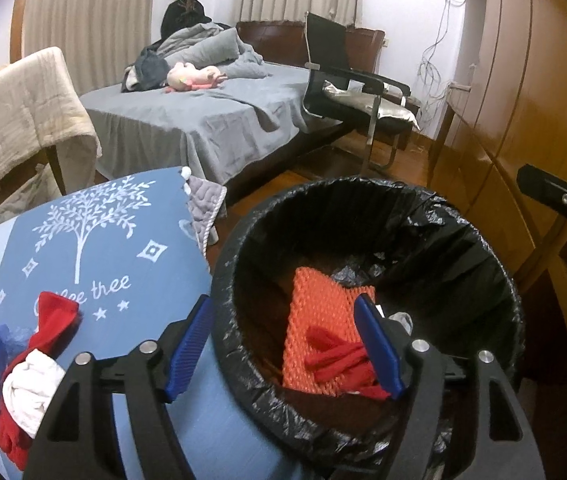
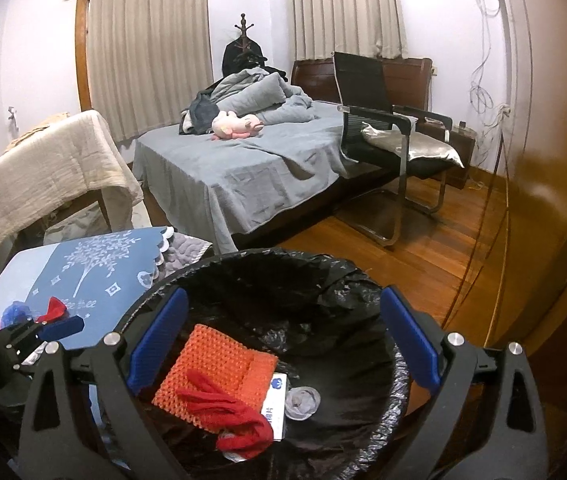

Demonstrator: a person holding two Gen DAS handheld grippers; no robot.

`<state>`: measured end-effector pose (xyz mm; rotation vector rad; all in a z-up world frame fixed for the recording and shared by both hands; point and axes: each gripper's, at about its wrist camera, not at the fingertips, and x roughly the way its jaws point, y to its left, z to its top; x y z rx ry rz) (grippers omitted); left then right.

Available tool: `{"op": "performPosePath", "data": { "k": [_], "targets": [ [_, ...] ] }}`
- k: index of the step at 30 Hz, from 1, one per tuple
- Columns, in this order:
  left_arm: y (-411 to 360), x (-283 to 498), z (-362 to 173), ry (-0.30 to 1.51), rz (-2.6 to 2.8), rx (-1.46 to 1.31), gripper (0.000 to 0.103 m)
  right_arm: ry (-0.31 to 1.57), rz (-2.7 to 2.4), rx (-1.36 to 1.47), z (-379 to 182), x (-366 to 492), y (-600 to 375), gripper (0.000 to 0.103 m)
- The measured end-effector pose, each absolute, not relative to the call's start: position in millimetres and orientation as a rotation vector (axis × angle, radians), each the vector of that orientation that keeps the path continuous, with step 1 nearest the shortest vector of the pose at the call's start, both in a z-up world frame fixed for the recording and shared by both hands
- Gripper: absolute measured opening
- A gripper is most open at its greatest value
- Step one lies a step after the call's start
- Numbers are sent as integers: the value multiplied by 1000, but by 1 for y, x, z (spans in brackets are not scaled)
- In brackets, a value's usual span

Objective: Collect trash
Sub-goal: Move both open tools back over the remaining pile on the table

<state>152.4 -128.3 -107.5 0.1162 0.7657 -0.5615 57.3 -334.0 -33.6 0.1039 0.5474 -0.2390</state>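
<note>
Bedroom: bed [image 2: 243, 176] with grey sheet at 12 o'clock, black chair [image 2: 383, 136] at 1 o'clock, wood floor [image 2: 435, 248], beige curtains [image 2: 147, 48]. Surface [image 1: 131, 256] with blue tree-print cloth at 9 o'clock of black-lined bin [image 2: 363, 280]. Red, white and blue scraps [image 1: 31, 364] lie on surface. In bin: orange mesh [image 2: 219, 364], red scrap [image 2: 227, 412], white card. Left gripper [image 1: 283, 350] released, straddles bin rim, nothing gripped. Right gripper [image 2: 283, 342] released wide above bin, empty.
</note>
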Motion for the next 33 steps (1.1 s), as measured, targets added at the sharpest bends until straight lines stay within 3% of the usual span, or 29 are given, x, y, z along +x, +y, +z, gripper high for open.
{"op": "performPosePath", "data": {
  "k": [22,33],
  "targets": [
    [-26,148,-61,603,-379,3,78,542,-112,79,-28,83,-260,94],
    [62,145,-57,561,-217,-11,91,568,16,73,-38,115,-185,94]
  ]
}}
